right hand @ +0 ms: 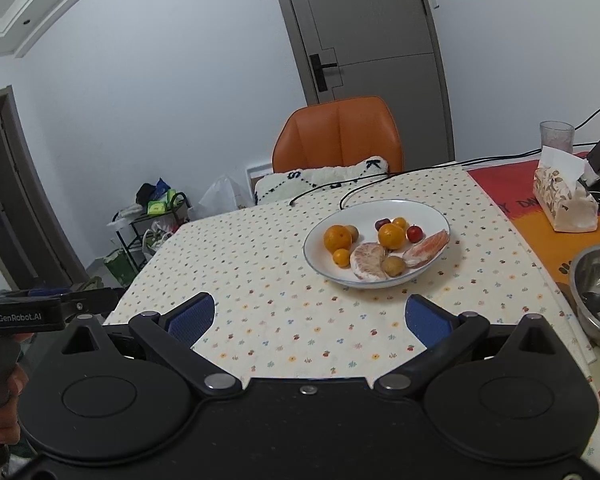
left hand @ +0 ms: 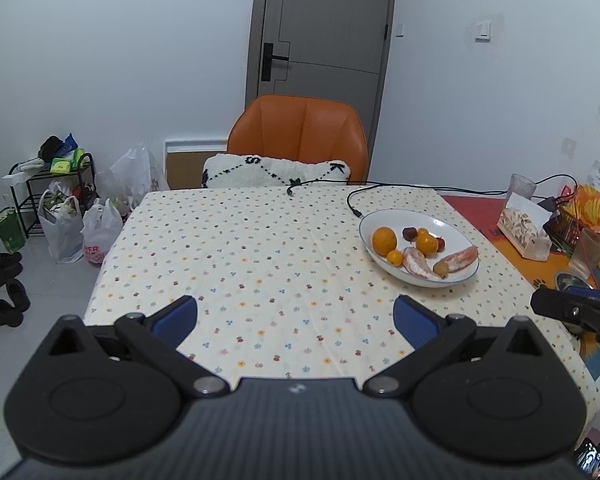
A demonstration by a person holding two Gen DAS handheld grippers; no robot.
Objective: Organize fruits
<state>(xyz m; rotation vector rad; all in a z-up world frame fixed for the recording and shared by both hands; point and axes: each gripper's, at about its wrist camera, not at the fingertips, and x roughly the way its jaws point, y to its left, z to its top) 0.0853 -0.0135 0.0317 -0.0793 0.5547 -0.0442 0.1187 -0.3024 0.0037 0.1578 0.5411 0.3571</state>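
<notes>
Fruits [right hand: 374, 246] all gathered on white plate [right hand: 428, 208], right of centre on tabletop [right hand: 260, 280]; left hand-held gripper [left hand: 296, 314] and right hand-held gripper [right hand: 310, 318] released, empty; fits sorted or yet unsorted.

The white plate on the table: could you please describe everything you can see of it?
The plate is a shallow oval white dish with a thin dark rim line, glossy like ceramic. It sits flat on the dotted tablecloth, untouched by either gripper. It holds oranges, small red and brownish fruits and two peeled pinkish segments. A black cable end lies just behind it.
</notes>
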